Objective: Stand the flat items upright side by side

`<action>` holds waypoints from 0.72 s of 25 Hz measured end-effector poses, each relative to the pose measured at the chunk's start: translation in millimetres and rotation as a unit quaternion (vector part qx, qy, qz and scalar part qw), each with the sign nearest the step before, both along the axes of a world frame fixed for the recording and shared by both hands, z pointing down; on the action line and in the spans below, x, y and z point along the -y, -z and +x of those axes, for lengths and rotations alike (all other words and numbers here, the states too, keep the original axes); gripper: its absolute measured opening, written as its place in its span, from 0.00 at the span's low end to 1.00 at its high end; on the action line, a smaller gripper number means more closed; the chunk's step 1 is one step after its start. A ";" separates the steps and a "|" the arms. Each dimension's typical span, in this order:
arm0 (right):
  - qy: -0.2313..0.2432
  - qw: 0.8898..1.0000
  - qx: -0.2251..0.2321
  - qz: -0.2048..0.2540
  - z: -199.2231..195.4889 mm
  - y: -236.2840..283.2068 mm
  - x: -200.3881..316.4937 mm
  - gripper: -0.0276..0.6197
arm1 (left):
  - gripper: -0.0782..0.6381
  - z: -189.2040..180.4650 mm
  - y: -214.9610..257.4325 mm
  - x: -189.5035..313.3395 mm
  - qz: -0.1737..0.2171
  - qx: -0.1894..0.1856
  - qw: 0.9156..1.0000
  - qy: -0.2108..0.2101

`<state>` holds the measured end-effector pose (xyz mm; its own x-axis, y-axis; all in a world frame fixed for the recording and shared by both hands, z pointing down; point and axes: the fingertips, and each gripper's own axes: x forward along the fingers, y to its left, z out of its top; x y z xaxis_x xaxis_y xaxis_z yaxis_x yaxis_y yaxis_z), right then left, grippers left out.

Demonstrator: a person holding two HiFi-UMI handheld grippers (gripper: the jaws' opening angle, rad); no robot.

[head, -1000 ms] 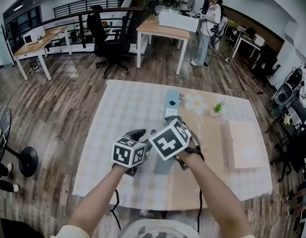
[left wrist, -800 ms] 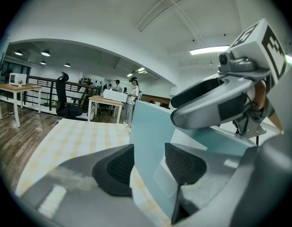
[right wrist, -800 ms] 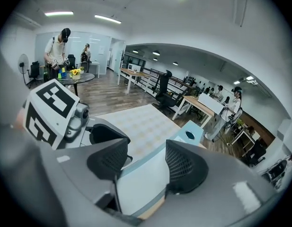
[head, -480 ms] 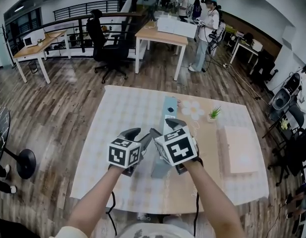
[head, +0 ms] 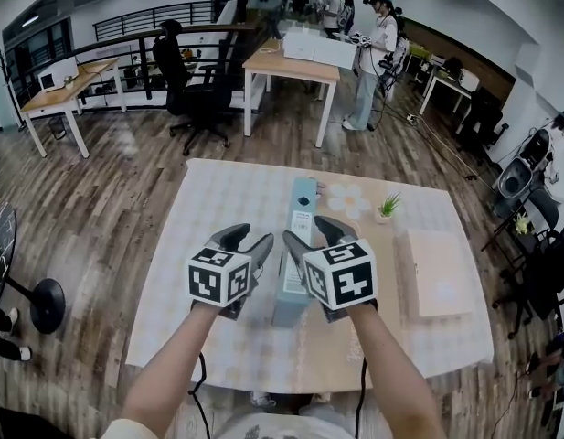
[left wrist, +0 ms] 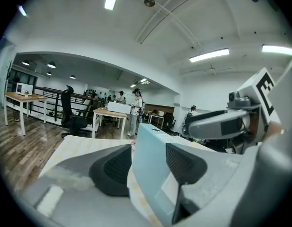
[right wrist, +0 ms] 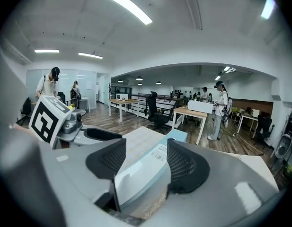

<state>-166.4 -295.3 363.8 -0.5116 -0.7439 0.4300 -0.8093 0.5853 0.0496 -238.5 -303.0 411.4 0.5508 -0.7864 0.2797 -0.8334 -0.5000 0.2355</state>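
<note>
Now, left gripper (head: pixel 250 239): clamped on pale blue box (head: pixel 301 204)
Right gripper (head: pixel 308 230): clamped on same box
Box: between both grippers, over table (head: pixel 218 199)

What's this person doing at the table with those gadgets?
A person holds tongs in each hand. The left tongs and the right tongs both clasp one long pale-blue cardboard box, which is up on its narrow edge over the checked tablecloth. A small potted plant and a flat beige box sit untouched to the right.
</note>
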 end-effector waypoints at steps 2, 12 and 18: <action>-0.006 1.000 0.018 0.000 10.0 3.3 -0.3 0.48 | 0.45 4.0 8.4 0.2 0.006 0.001 1.000 -0.001; -0.025 0.997 0.069 0.015 58.2 11.8 -5.3 0.53 | 0.45 24.9 60.2 -5.3 0.055 0.009 0.998 0.011; -0.028 0.995 0.094 0.014 95.2 8.9 -10.4 0.56 | 0.45 48.7 73.9 -10.3 0.067 0.030 0.997 0.019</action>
<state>-71.3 -284.9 355.0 -0.5393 -0.7831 0.3097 -0.8366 0.5404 -0.0902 -189.8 -292.7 337.5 0.5049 -0.8391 0.2024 -0.8632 -0.4911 0.1173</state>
